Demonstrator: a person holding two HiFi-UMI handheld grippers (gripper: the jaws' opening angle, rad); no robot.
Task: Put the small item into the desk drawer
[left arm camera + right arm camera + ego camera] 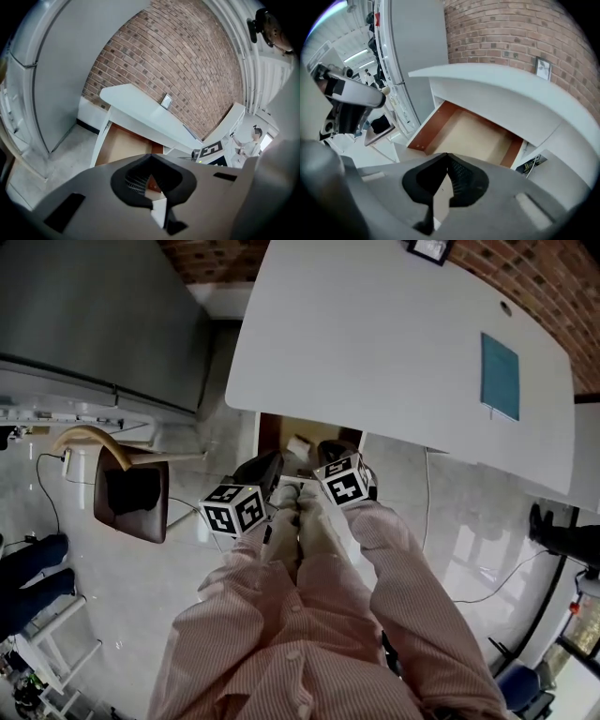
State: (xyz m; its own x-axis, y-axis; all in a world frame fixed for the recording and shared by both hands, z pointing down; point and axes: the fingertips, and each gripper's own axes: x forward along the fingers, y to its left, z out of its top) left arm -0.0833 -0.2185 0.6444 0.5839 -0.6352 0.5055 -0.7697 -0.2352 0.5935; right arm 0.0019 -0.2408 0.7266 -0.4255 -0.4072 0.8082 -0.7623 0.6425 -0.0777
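Note:
The white desk [394,343] has its drawer [281,427] pulled open below the near edge, brown inside. A small white item [298,445] seems to lie in it. My left gripper [265,468] hovers at the drawer's front left, my right gripper [332,450] at its front right, both just above it. In the left gripper view the left gripper [151,155] has its tips meeting with nothing between them, and the drawer [123,143] lies ahead. In the right gripper view the right gripper [447,155] is shut and empty over the drawer [474,135]. The item is hidden in both gripper views.
A wooden chair [131,491] stands on the floor to the left, with a grey cabinet [94,315] behind it. On the desk lie a teal notebook [500,376] and a small picture frame [429,248]. A cable [487,589] trails over the floor at the right.

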